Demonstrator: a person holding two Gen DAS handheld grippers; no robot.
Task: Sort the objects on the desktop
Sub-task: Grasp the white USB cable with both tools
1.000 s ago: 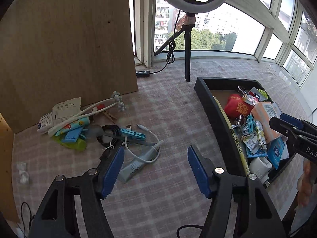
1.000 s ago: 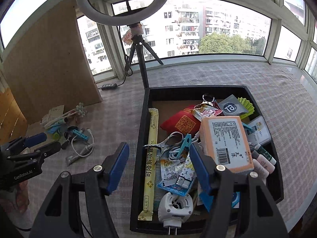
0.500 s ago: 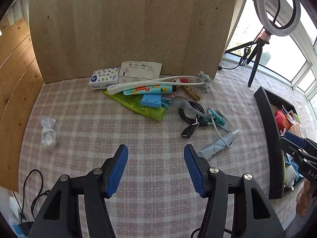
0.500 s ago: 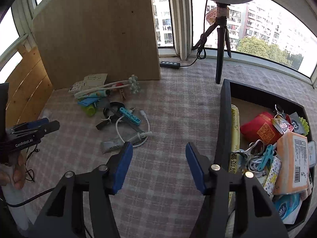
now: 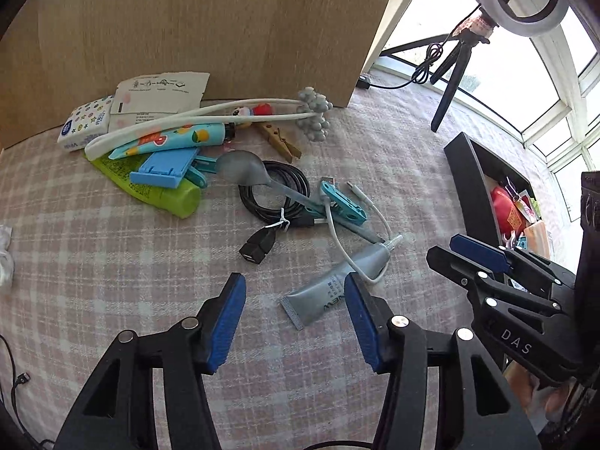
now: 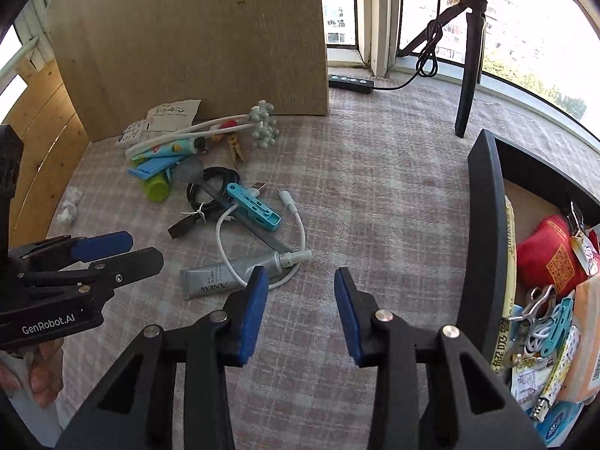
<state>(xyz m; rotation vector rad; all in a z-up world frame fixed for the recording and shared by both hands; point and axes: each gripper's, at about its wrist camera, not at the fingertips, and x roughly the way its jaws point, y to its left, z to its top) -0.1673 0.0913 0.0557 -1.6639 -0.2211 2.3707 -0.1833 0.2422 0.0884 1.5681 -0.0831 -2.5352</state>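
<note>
Left gripper (image 5: 294, 315) with blue pads spread apart and empty, grey squeeze tube (image 5: 335, 289) lying just beyond its right finger, right gripper (image 6: 300, 309) likewise parted, white cable (image 6: 258, 247) looped over the tube, black plastic tray (image 6: 487, 247) along the checked tablecloth's (image 6: 375, 195) right edge.

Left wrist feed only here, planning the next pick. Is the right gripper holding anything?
Observer: No. The right gripper is open and empty, above bare cloth between the grey tube and the black tray.
Operator: Room in the tray? Mine cuts most of it off.
Observer: The near end is crowded: a long yellow packet lies along the left wall, with clips, sachets and an orange box piled beside it. Bare bottom shows only at the far end.
</note>
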